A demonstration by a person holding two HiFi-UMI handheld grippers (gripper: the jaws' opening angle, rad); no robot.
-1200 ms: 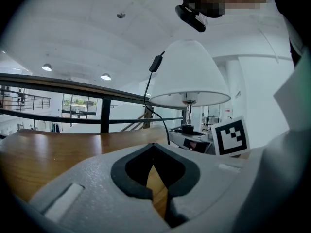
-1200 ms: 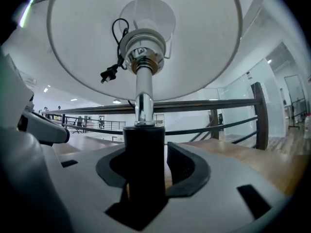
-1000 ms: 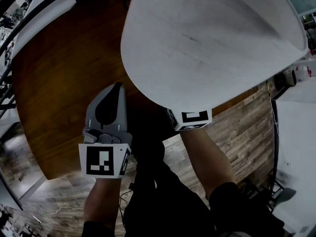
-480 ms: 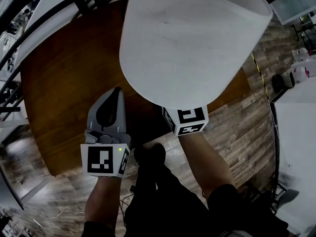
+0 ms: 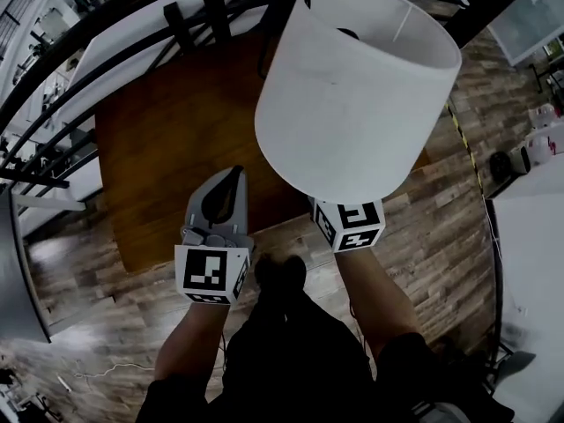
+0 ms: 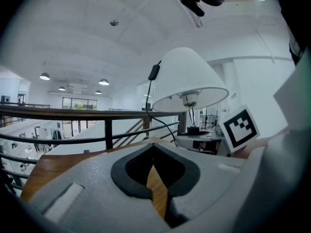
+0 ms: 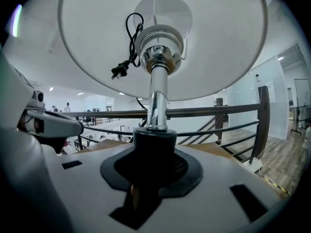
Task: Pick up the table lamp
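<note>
1. Lamp [image 5: 352, 95] is standing upright in the right gripper [image 7: 154, 152]. That claw is clamping on the lamp's black base [image 7: 154, 139], one jaw pressing each side.
2. Chrome stem [image 7: 156, 101] is going straight up from the jaws into the white shade [image 7: 218, 47], which the right gripper view is catching from underneath.
3. Cord [image 7: 131, 33] is looping around inside the shade, and its plug [image 7: 116, 72] is dangling just beside the stem.
4. In the head view the shade is covering most of the right gripper. Only its marker cube [image 5: 350, 223] is poking out under the rim.
5. Shade is hanging over the near right edge of the wooden table [image 5: 167, 166].
6. Left gripper [image 5: 234, 176] is carrying nothing. Its jaws are sitting together tip to tip, pointing over the table just left of the lamp and not touching it.
7. Black railing [image 5: 132, 16] is running along the table's far side, and wood floor [image 5: 441, 245] is showing below on the right.
</note>
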